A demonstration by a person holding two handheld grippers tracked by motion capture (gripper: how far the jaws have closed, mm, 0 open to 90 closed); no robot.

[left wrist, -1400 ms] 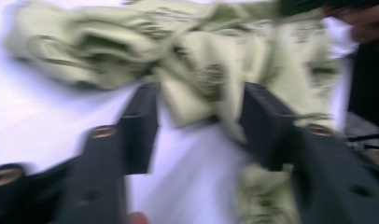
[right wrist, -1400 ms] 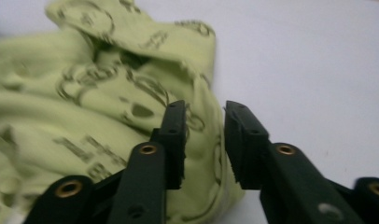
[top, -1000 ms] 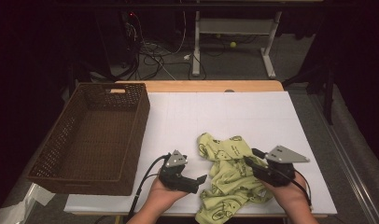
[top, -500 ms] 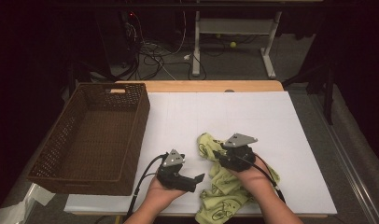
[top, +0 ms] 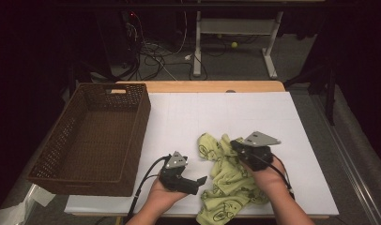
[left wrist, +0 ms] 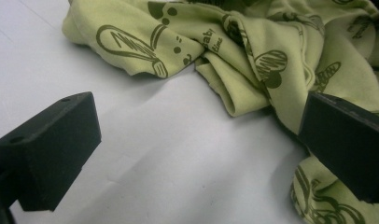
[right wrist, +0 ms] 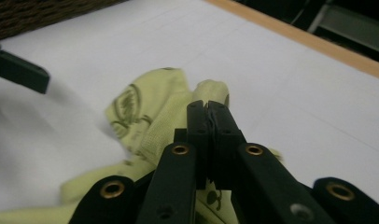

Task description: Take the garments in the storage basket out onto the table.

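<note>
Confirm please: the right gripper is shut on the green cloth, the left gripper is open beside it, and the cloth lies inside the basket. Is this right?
Not quite. The cloth lies on the white table, beside the basket, as the high view shows. The rest holds: the right gripper is shut on the cloth, and the left gripper is open beside it.

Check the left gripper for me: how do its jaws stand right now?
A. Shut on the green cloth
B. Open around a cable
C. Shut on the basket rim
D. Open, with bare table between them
D: in the left gripper view the left gripper has its jaws wide apart over the white table, with the green cloth lying just beyond and beside one jaw, not pinched.
</note>
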